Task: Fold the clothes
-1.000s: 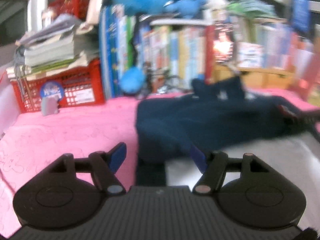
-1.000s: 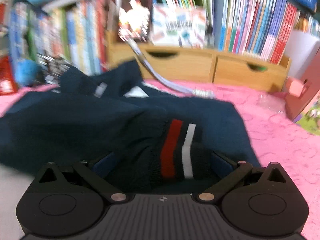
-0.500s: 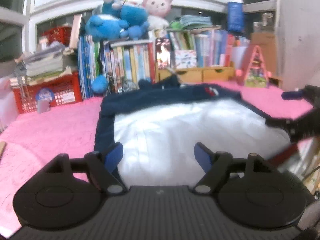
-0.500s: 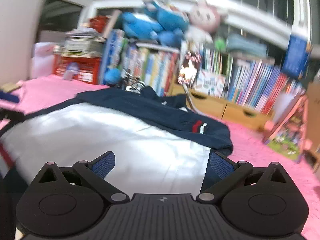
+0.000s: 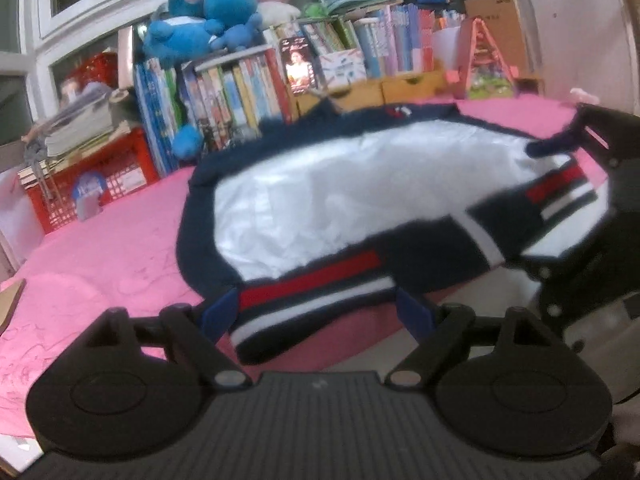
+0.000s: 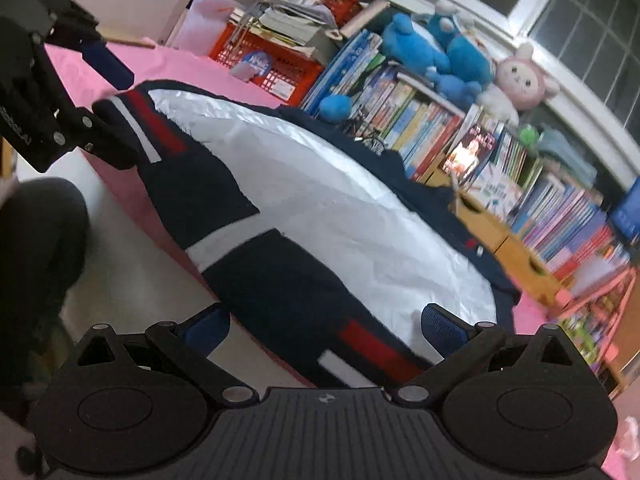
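Bench [image 5: 112, 240], pink cloth cover: carries the whole lot; near edge seen in right-wrist view w/ pale floor below.

Jacket [image 5: 320, 200], navy, white lining up: spread open across bench, collar end twd the books [image 5: 240, 92], striped hem at near edge. Laid flat and opened out, prob. so both sides can be reached for folding; no finished fold is seen. Scene fits either a garment spread ready for folding or one between folds; not settled.

Hem band [image 5: 312, 296], red/white/navy: overhangs bench edge in front of left tool, lifted slightly off cloth.

Left tool [image 5: 316, 316]: held low and level at bench edge, pointed along jacket length. Fingers set wide, hem band lying between them; not seen closed on it.

Right tool [image 6: 324, 324]: held tilted, view rolled, at jacket's other hem corner [image 6: 372, 344]. Fingers wide apart, striped fabric between, no pinch seen.

Both tools placed at matching hem corners, approx. symmetric, as for a two-point pick-up (judgement only).
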A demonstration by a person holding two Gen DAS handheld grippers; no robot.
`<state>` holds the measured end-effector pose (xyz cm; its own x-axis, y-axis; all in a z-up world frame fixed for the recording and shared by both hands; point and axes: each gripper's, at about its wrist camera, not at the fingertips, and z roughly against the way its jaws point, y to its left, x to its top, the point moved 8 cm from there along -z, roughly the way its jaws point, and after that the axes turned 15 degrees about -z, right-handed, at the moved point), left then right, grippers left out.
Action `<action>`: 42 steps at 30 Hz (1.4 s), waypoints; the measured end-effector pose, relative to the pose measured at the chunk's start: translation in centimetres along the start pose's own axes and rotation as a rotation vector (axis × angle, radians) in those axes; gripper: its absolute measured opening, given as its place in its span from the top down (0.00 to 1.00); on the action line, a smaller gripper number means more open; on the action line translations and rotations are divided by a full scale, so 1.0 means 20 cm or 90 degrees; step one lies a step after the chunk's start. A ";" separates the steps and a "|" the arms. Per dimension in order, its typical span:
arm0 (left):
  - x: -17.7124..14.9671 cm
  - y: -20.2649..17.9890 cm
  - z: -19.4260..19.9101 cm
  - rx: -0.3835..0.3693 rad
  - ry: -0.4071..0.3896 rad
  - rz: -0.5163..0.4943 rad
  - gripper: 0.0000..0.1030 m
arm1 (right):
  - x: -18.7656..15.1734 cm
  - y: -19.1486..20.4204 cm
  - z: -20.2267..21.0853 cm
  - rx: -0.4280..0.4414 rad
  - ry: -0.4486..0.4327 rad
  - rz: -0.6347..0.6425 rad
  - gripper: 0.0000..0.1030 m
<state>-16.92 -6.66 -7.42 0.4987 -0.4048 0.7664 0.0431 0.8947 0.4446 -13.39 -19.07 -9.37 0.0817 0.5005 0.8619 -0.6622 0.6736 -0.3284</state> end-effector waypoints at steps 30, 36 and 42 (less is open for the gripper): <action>0.09 0.09 0.05 0.052 -0.058 0.035 0.15 | 0.13 -0.47 0.11 -0.057 -0.048 -0.291 0.03; -0.05 0.22 -0.01 0.170 0.009 0.022 0.15 | 0.05 -0.42 0.11 -0.082 -0.041 -0.218 0.03; -0.09 0.33 0.00 0.202 0.011 0.101 0.15 | -0.04 -0.32 0.08 -0.149 -0.047 -0.072 0.03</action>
<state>-17.59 -0.08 -5.88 0.4929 -0.2603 0.8302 -0.3052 0.8418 0.4451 -10.36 -24.71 -7.42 0.0846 0.3801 0.9211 -0.4606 0.8346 -0.3021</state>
